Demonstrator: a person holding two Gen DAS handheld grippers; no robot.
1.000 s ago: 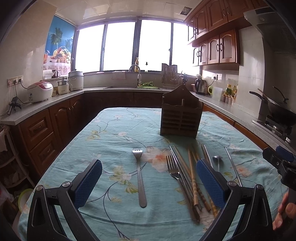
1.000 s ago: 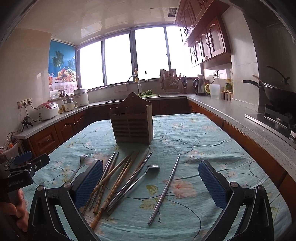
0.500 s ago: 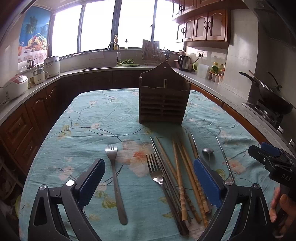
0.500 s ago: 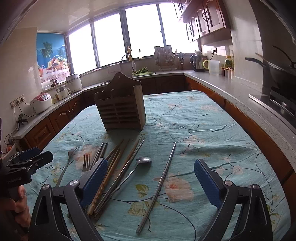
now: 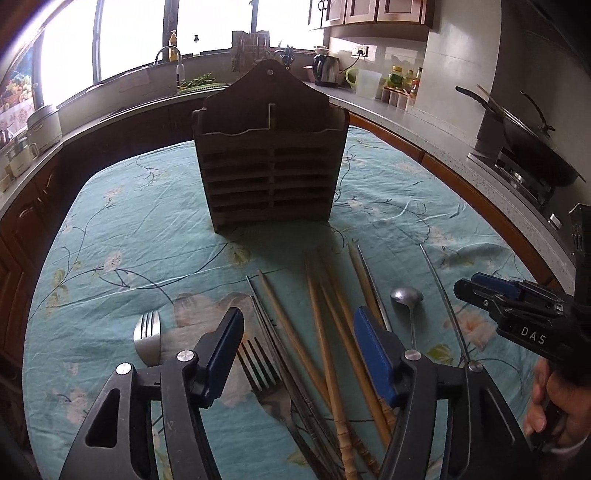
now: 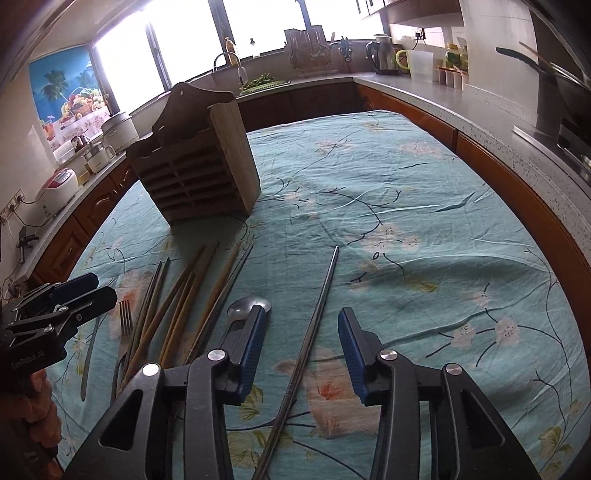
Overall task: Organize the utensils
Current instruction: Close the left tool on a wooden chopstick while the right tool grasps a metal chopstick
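Kitchen, tabletop [image 6: 424, 206] under teal floral cloth; wooden utensil holder [image 5: 271, 155] upright mid-table, utensils loose in front. Left gripper [image 5: 299, 350] open, low over fork [image 5: 264, 373] and wooden chopsticks [image 5: 325, 354]. Right gripper [image 6: 303, 349] open, straddling single metal chopstick [image 6: 314, 325]. Second fork [image 5: 147, 338] clearer in left view.

— Classification of premises?
— Domestic kitchen. A grey countertop [image 6: 436, 107] runs along the walls over brown wooden cabinets [image 6: 96, 206].
— Evidence of cooking?
— A dark wok [image 5: 532, 147] sits on a gas stove [image 5: 524, 181]. An electric kettle [image 6: 384, 59] and a rice cooker [image 6: 55, 188] stand on the counter.
— Water supply?
— A faucet [image 6: 231, 62] stands below the wide windows [image 6: 181, 48].
— Anything further?
— A table under a teal floral tablecloth [image 6: 388, 206] occupies the centre; wall cabinets [image 5: 369, 11] hang above the counter.
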